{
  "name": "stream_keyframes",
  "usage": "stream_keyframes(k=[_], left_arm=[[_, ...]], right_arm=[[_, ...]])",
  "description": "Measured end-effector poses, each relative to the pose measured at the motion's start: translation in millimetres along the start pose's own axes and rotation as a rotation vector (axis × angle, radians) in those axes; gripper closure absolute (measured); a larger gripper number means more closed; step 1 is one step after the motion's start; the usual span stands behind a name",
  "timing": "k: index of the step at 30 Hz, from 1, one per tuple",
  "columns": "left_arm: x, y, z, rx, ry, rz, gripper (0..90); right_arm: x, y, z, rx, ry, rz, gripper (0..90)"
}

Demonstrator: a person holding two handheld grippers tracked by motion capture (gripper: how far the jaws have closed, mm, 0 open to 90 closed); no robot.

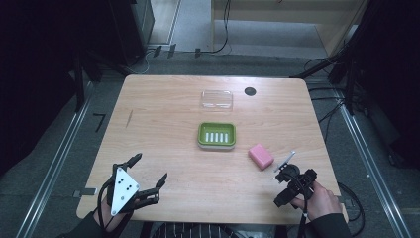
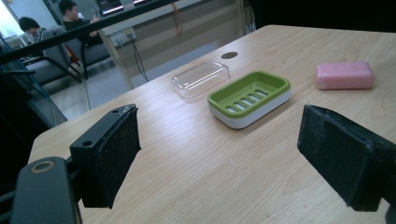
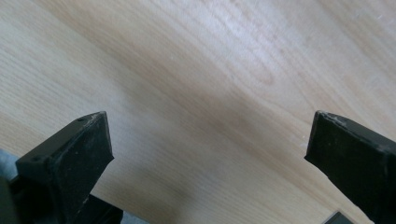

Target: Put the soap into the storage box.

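Black padded jaws stand wide apart on both tools, nothing between them: the left hand-held gripper (image 1: 150, 170) hovers at the near left of the worktop (image 1: 163, 106), and the right hand-held gripper (image 1: 289, 171) sits low at the near right, looking down on bare wood. Just beyond the right one lies the pink soap bar (image 1: 260, 156), flat and turned at an angle. Past it, mid-worktop, is the green soap dish (image 1: 217, 134), and farther back its clear lid (image 1: 216, 99). The likely step is picking up the soap. To do it well, the right gripper should turn to match the bar's angle, straddle its short sides, and close gently, since soap may slip.
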State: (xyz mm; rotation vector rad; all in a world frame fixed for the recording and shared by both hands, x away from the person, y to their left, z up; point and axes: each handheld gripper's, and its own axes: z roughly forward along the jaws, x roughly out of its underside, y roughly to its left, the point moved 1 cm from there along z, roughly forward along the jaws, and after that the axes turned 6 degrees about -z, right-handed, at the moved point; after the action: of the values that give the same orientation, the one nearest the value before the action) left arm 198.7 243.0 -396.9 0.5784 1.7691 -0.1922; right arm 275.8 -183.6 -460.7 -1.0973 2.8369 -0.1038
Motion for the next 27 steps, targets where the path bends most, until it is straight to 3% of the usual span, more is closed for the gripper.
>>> stream_keyframes(k=[16,19,27], left_arm=[[-0.1,-0.6,0.1,0.001,0.001,0.003,13.3],[0.5,1.4,-1.2,-0.006,-0.005,-0.011,13.3],[0.1,0.7,-0.3,-0.004,0.001,-0.008,13.3]], right_arm=[[-19.0,-7.0,-2.7,0.01,-0.022,-0.01,0.1],[-23.7,-8.9,-3.2,0.015,-0.03,-0.017,0.2],[-40.8,-8.8,-0.8,0.008,-0.007,-0.04,0.2]])
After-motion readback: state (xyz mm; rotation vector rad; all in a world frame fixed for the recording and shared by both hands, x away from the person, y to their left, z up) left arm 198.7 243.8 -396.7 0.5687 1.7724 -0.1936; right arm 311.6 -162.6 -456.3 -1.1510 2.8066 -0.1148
